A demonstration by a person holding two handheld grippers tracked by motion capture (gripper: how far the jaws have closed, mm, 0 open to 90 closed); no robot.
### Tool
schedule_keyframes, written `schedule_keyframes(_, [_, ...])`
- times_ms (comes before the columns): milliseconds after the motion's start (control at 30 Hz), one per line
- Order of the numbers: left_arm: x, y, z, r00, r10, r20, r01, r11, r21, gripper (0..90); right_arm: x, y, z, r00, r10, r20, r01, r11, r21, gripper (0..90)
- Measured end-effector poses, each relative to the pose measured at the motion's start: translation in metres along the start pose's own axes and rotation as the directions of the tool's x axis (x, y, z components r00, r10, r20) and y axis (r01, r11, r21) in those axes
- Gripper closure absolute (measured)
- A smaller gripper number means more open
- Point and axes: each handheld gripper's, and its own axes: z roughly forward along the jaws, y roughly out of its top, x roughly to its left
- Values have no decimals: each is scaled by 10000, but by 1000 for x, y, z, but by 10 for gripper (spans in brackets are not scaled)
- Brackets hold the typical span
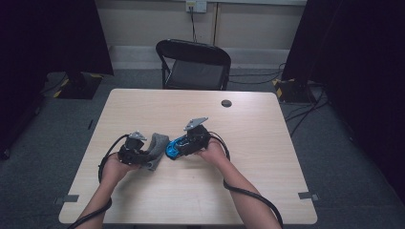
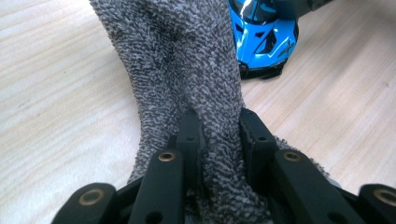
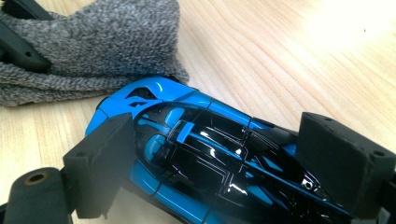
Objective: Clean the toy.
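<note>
A grey terry cloth [image 1: 155,149] lies bunched on the wooden table, left of centre. My left gripper [image 1: 138,151] is shut on it; in the left gripper view the two black jaws pinch a fold of the cloth [image 2: 196,84] between them. A blue and black toy car [image 1: 173,149] sits just right of the cloth, its nose touching the fabric. My right gripper [image 1: 184,145] holds the toy car [image 3: 196,154] across its body, one pad [image 3: 100,163] on each flank. The cloth [image 3: 93,51] and part of the left gripper's jaw show at the top left of the right gripper view.
The table [image 1: 239,133] is light wood with a small dark round disc [image 1: 226,103] near its far edge. A black folding chair [image 1: 193,64] stands behind the table. Black cables trail from both grippers toward the near edge.
</note>
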Motion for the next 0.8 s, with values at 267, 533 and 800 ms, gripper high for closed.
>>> schedule_keyframes(267, [-2, -11, -10, 9999, 125, -65, -124, 9999, 104, 729, -1, -2, 0, 10000, 13, -31, -14, 9999, -131, 115])
schedule_keyframes(533, [-5, -16, -17, 9997, 204, -119, -205, 9998, -58, 730, -1, -2, 0, 10000, 0, -21, 0, 9999, -160, 114])
schedule_keyframes(800, [-5, -14, -25, 9998, 131, -148, -137, 9990, -432, 731, 1, -5, 0, 9999, 133, 44, -131, 9990, -428, 109])
